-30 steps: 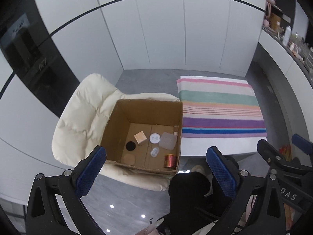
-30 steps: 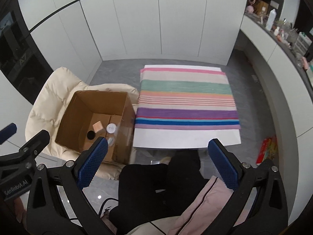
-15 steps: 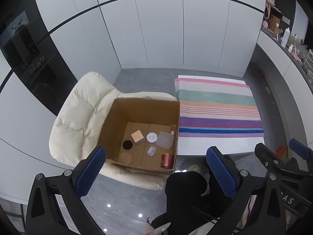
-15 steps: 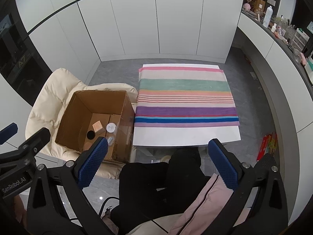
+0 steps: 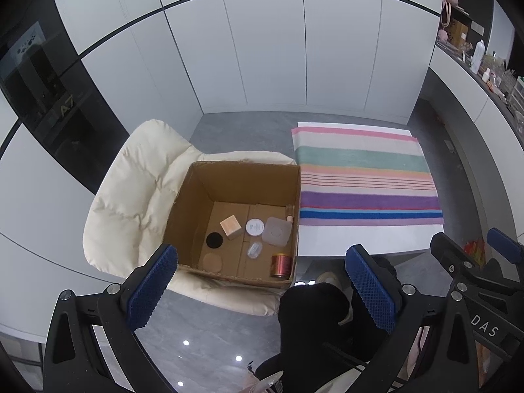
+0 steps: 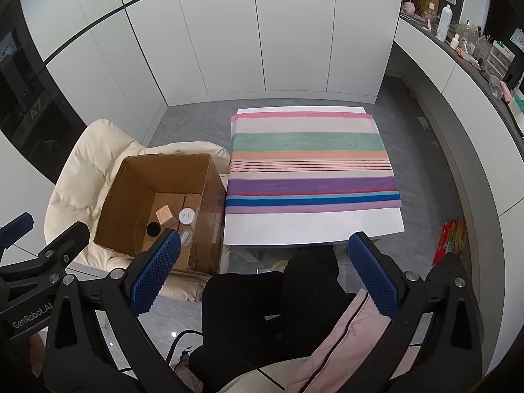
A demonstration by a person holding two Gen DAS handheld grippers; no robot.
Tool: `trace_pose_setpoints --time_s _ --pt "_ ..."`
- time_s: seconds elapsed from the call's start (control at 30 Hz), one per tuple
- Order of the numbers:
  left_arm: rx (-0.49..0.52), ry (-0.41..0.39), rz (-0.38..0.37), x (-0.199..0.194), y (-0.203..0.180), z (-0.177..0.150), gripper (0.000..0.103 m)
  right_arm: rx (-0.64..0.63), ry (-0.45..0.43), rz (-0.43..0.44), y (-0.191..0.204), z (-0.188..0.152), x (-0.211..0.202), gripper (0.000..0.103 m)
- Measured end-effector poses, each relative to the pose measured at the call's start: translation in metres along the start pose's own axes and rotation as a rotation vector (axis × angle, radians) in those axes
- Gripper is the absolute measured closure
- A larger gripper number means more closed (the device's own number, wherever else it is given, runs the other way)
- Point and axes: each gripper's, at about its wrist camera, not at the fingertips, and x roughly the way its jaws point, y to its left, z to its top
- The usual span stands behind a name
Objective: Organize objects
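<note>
I am holding both the left gripper (image 5: 262,281) and right gripper (image 6: 265,271) wide apart, empty, hovering above the cardboard box (image 5: 235,203) and striped cloth (image 6: 311,163)

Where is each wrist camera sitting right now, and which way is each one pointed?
Left wrist: on the left gripper, held high, looking down into the box on the chair; its open blue fingers, the person's dark legs and the right gripper's edge show.
Right wrist: on the right gripper, held high, looking down at the striped cloth on the table; its open fingers, the legs, a pink jacket and the left gripper's edge show.
Shared: box, chair, cloth, table, legs.
</note>
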Motion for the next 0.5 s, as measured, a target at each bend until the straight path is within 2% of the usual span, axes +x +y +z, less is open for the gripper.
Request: trace_pose_setpoints --time_s 0.5 --pt "0.004 0.019 0.004 0.0062 -0.0038 0.0018 0.0 0.006 0.003 0.0 -0.0017 -0.0011 0.0048 0.0"
